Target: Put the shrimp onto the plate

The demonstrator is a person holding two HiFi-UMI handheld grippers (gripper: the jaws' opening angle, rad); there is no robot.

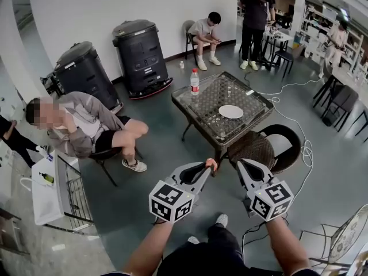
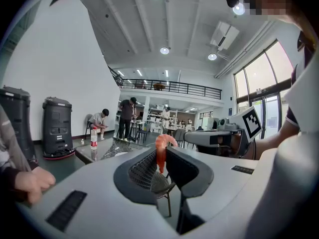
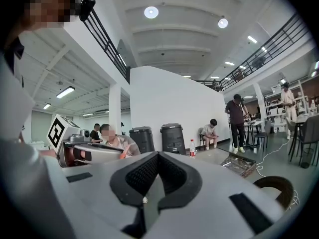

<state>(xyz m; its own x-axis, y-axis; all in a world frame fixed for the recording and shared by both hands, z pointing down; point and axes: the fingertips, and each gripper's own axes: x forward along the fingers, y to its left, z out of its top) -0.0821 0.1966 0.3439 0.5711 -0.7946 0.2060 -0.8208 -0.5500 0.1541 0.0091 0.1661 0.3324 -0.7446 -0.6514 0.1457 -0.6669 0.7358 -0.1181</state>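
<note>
Ahead of me is a dark lattice tabletop (image 1: 202,112), with a red-labelled water bottle (image 1: 195,81) upright near its far left corner. A wicker chair (image 1: 254,148) sits just beside its near edge. Two black barrel-shaped machines (image 1: 141,50) stand by the white wall. A person in grey (image 1: 80,125) sits to my left.

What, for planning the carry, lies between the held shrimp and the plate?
Head view: some floor, then the table's bare top, between shrimp and plate.
</note>
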